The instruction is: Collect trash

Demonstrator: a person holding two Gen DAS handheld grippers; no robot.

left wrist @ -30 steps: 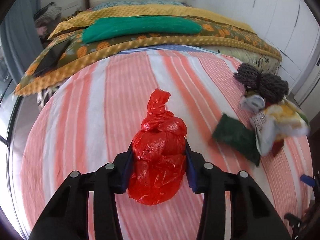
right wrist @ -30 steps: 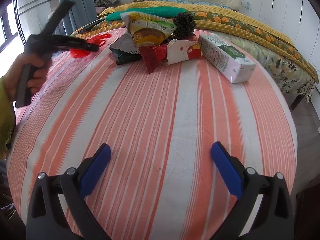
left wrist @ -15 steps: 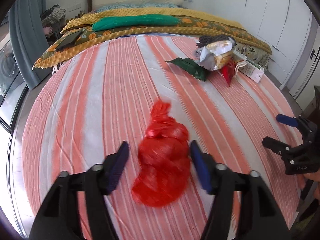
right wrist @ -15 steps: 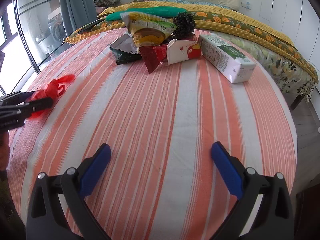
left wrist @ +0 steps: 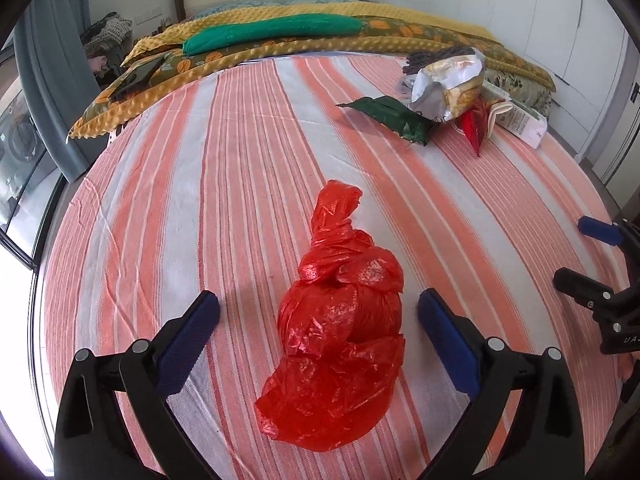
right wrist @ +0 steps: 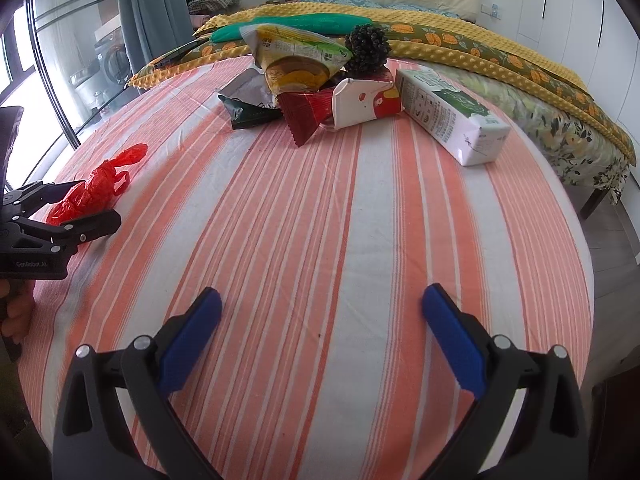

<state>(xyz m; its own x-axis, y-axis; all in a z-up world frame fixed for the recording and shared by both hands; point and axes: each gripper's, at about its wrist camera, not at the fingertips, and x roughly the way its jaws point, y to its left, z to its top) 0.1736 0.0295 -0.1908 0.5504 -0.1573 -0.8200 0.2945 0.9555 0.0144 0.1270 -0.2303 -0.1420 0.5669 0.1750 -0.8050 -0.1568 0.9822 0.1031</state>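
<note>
A knotted red plastic bag (left wrist: pixel 340 320) lies on the orange-and-white striped tablecloth (left wrist: pixel 224 184). My left gripper (left wrist: pixel 319 300) straddles it, its jaws opening wide, and the blue pads stand clear of the bag on both sides. From the right wrist view the same bag (right wrist: pixel 92 192) sits at the table's left edge. My right gripper (right wrist: pixel 322 294) hovers open over bare cloth, nothing between its fingers. At the far side is a trash pile: a yellow snack bag (right wrist: pixel 300 56), a dark green wrapper (right wrist: pixel 248 112), a red wrapper (right wrist: pixel 308 116), a red-and-white carton (right wrist: pixel 364 106) and a white milk carton (right wrist: pixel 452 120).
A dark knobbly ball (right wrist: pixel 368 50) sits behind the pile. A bed (right wrist: pixel 480 48) with a yellow blanket and a green cushion runs along the table's far edge. Grey curtains (right wrist: pixel 152 12) and a window are at the left. A hand (right wrist: pixel 16 312) holds the left gripper.
My left gripper carried the red bag toward the near left of the table, then opened and let it go; the bag now rests on the cloth. The right gripper stayed still.
</note>
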